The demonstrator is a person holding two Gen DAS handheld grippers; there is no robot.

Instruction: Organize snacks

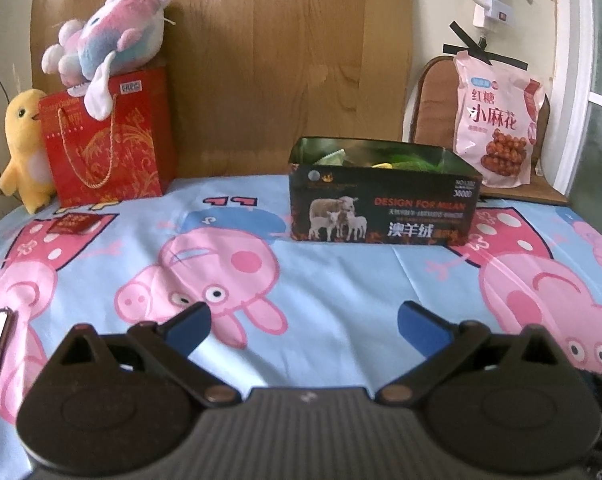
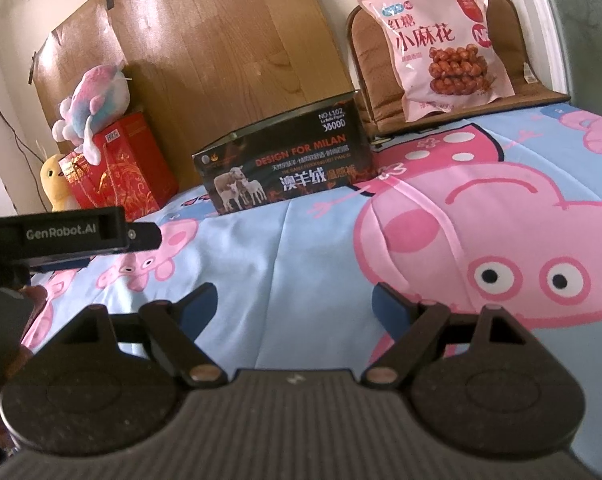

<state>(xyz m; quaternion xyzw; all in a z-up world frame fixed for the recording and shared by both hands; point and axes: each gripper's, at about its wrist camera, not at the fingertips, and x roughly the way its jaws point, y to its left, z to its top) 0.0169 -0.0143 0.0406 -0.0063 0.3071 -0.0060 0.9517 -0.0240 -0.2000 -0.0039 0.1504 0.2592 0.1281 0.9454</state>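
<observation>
Both tools, left (image 1: 303, 326) and right (image 2: 293, 306), hang spread and empty. The snack bag (image 2: 441, 46) leans upright at upper right, nearer the right tool, beyond the box (image 2: 285, 164).

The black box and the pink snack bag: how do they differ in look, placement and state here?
The black box is rigid and dark, printed with sheep; the pink snack bag is soft and pale, showing fried twists. The box stands on the cartoon sheet; the bag leans against the brown chair cushion behind it. The box is open-topped with items inside; the bag looks sealed. Neither is held by a tool.
</observation>
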